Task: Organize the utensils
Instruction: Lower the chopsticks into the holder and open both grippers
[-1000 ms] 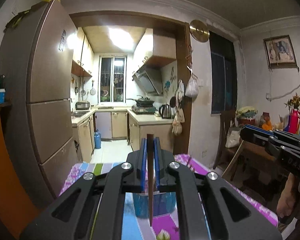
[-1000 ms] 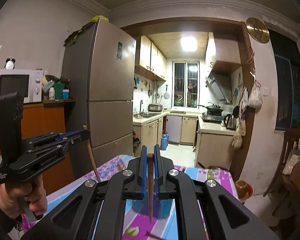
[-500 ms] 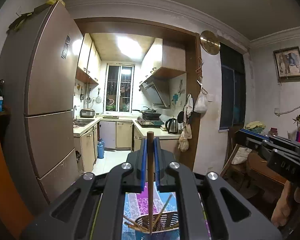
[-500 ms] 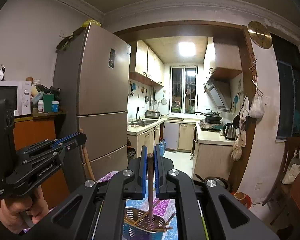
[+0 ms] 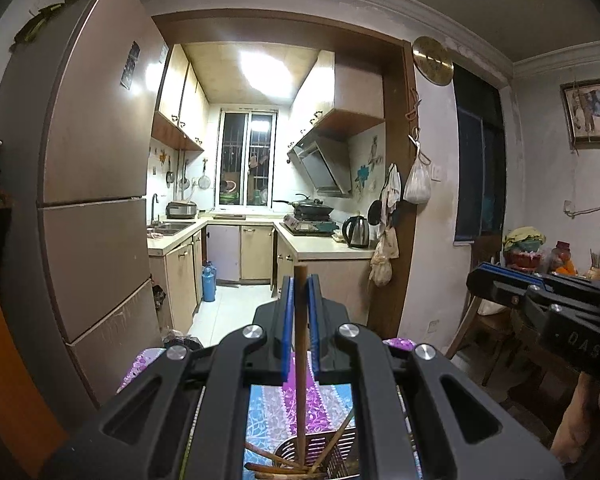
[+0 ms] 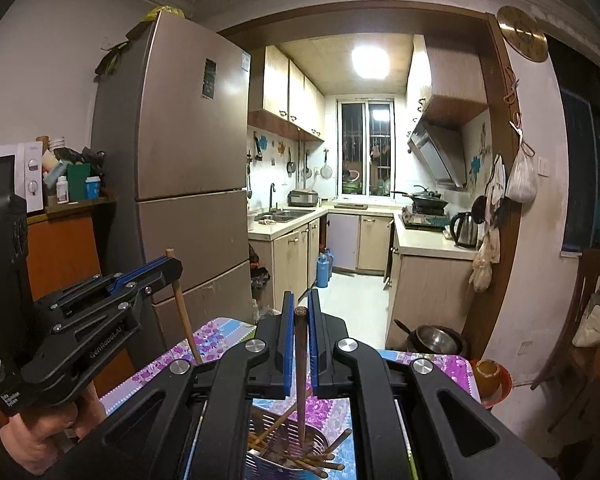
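Chopsticks clamped in both grippers (image 5: 299,292) (image 6: 300,308) now hang over the newly visible basket (image 6: 284,440).

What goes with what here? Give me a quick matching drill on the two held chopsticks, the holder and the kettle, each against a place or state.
Things:
1. light chopstick
2. dark chopstick
3. utensil holder
4. kettle

Places or states:
A. on the kitchen counter
B. clamped upright in the right gripper
C. on the floral tablecloth, already holding chopsticks
D. clamped upright in the left gripper

Pairs: 1-D, 2-B, 3-C, 4-A
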Motion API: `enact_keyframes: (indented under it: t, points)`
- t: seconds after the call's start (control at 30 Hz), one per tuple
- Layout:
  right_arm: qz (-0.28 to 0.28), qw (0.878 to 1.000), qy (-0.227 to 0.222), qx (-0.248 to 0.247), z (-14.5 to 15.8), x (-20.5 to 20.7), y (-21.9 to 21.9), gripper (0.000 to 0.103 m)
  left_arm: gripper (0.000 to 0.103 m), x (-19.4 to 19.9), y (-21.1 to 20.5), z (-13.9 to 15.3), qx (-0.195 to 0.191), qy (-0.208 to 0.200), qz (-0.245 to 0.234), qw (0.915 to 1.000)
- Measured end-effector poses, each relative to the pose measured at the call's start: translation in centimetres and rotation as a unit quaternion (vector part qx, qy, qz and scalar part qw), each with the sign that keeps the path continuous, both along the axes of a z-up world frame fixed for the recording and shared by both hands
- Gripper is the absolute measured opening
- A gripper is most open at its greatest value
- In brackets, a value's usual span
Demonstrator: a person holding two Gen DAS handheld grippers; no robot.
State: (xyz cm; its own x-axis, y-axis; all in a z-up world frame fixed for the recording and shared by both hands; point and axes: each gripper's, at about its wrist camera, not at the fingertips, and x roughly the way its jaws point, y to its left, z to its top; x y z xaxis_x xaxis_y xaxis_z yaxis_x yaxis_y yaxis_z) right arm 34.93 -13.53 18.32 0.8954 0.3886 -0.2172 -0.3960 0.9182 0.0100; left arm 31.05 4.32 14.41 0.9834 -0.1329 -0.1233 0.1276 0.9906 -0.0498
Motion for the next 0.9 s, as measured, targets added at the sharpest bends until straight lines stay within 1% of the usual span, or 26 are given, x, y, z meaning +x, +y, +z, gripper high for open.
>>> enact_keyframes:
  t: [0.17,0.33,0.7,0.9]
  points:
    - [-0.001,1.000,0.008,0.000,-0.8,0.8,0.1,0.008,0.006,0.6,-0.1,-0.5,-0.001,0.000,0.000,1.0000]
    - [0.000,1.000,0.013,-0.001,-1.5,1.3,0.1,0.008,0.006,1.4,-0.2,-0.3,-0.001,0.001,0.000,1.0000]
    - [0.003,1.000,0.021,-0.001,-2.4,2.1,0.1,0.008,0.006,2.6,0.0,-2.1,-0.002,0.013,-0.001,0.9999]
    - [0.010,1.000,0.021,-0.002,-2.8,2.3,0.3,0.008,0.006,2.9,0.3,-2.5,-0.002,0.018,-0.003,0.9998]
